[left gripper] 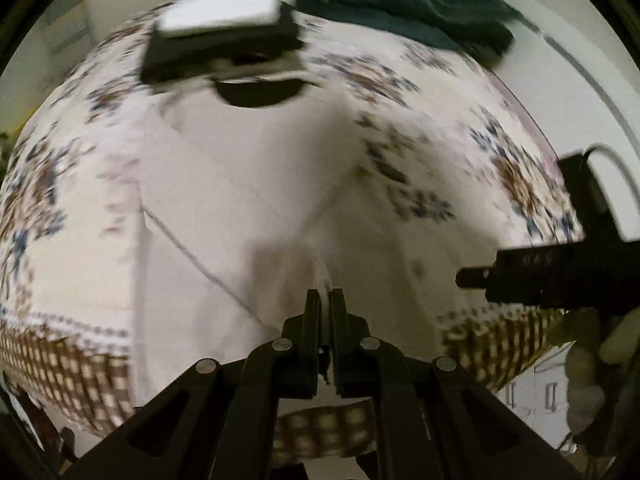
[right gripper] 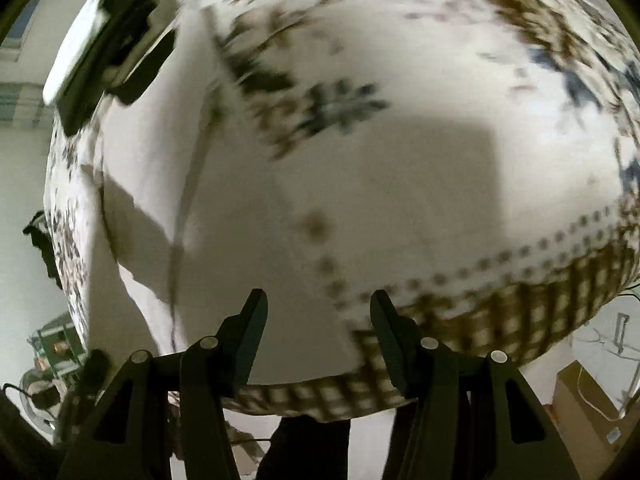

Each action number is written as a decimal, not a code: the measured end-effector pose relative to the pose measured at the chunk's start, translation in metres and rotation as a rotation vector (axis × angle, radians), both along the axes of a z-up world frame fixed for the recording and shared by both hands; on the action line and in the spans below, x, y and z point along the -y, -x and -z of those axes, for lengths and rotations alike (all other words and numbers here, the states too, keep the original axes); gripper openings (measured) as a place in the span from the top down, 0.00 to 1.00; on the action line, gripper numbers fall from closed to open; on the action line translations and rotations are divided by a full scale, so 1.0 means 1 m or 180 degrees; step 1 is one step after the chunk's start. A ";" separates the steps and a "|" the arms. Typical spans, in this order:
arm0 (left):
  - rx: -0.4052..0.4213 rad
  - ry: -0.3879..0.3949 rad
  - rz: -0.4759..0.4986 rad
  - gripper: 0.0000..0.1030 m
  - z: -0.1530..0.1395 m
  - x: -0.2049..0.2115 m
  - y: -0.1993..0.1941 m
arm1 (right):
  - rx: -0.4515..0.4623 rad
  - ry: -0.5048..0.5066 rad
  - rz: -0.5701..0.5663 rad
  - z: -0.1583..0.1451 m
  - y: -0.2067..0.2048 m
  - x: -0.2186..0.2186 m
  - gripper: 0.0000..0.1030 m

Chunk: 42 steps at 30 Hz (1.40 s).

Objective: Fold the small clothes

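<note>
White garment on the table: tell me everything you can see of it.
The white garment looks like thin, plain cloth with a dark seam line running across it. It lies spread on the flower-patterned tablecloth, partly folded, with creases. The left gripper is shut on a raised pinch of its near edge. The right gripper is open, not touching it.

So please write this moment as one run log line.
left hand-held gripper: shut on white garment | right hand-held gripper: open | dark green garment: far edge
</note>
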<state>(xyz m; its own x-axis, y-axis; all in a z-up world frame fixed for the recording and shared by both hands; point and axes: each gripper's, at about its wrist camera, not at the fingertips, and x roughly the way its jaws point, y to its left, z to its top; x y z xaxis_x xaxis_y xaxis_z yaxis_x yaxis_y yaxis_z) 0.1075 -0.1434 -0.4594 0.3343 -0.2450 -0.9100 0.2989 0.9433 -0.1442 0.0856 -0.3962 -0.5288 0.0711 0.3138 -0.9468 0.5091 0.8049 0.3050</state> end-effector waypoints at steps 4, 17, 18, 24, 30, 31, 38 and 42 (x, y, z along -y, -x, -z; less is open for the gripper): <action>-0.0301 -0.0085 0.0111 0.94 0.034 0.031 -0.007 | -0.0019 -0.0058 -0.0063 0.003 0.014 0.038 0.46; -0.0687 -0.0514 -0.1044 0.07 0.063 -0.144 0.001 | -0.0252 -0.0841 -0.0295 0.058 0.033 0.008 0.44; -0.0734 -0.0514 -0.1140 0.08 0.069 -0.164 0.002 | -0.0298 -0.0908 -0.0283 0.065 0.036 0.005 0.44; -0.1178 -0.0106 -0.1390 0.08 0.109 -0.231 0.005 | -0.0454 -0.1116 -0.0230 0.087 0.046 -0.015 0.44; -0.1385 0.0177 -0.1273 0.74 0.128 -0.234 0.007 | -0.0542 -0.1126 -0.0217 0.093 0.040 -0.037 0.67; -0.1392 0.0191 -0.1280 0.94 0.127 -0.235 0.009 | -0.0564 -0.1134 -0.0177 0.093 0.041 -0.037 0.90; -0.1460 0.0572 -0.1554 0.96 0.093 -0.253 0.014 | -0.0482 -0.1222 -0.0011 0.063 0.037 -0.022 0.95; -0.1270 0.0789 -0.1652 0.96 0.057 -0.262 -0.017 | -0.0284 -0.1328 0.0082 0.036 0.009 -0.017 0.95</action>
